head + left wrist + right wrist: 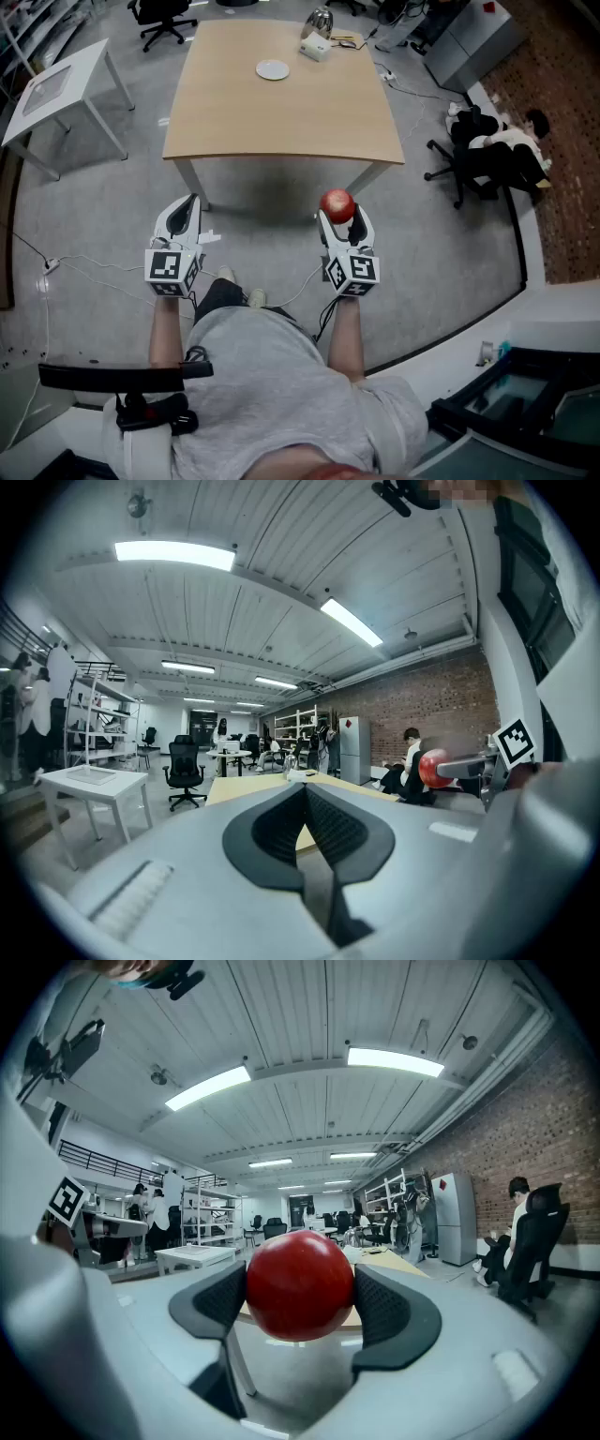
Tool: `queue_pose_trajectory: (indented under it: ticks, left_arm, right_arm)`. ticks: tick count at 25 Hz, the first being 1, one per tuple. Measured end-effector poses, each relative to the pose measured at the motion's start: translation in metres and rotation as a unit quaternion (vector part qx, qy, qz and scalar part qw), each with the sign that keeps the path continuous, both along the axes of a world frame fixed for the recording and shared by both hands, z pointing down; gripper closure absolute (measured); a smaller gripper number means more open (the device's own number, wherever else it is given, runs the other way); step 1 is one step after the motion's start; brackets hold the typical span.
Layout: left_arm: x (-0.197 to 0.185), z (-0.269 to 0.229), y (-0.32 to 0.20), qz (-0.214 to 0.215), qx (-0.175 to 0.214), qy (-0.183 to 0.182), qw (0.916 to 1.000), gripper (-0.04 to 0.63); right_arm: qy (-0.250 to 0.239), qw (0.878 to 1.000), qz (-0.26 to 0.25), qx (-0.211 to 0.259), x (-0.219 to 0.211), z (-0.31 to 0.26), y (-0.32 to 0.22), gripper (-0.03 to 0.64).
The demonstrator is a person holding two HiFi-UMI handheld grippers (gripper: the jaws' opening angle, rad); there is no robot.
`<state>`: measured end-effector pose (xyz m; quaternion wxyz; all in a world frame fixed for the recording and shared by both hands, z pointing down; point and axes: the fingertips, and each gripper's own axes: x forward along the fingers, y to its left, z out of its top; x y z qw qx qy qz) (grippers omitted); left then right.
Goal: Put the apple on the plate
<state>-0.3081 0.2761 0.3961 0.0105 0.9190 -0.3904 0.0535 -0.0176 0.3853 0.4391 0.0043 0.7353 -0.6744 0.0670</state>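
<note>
Right tongs (338, 215) pinching the apple (337, 203). In the right gripper view the two dark pads (217, 1299) press its red flanks, one on each side, with the fruit seated at the tips. I hold it in the air, roughly level, over the grey floor (103, 216) and short of the near edge of the worktop (281, 122).

Left tongs (193, 201) pressed together, nothing between them. In the left gripper view the pads meet along a closed seam. They are held level beside the right pair and well apart from it.

The plate (273, 69) is small and white, on the far half of the worktop, well apart from the apple. Past it, near the far edge, are a white box (315, 50) and a shiny metal item (321, 21) I cannot identify.
</note>
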Motion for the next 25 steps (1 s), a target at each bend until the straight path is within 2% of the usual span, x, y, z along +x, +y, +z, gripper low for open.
queue_pose_trajectory:
  ticks: [12,18,25]
  left_arm:
    - [0.009,-0.006,0.002,0.007,0.002,0.000,1.0000,0.577]
    - [0.015,-0.002,0.005,0.013,0.000,-0.001,0.9999,0.577]
    - [0.038,0.006,-0.018,0.026,-0.001,-0.002,0.9997,0.577]
  right_arm:
    - [-0.009,1.000,-0.002,0.016,0.003,-0.010,0.002,0.250]
    - [0.000,1.000,-0.005,0.008,0.007,-0.007,0.005,0.250]
    - [0.002,1.000,0.000,0.002,0.024,-0.001,-0.016,0.250]
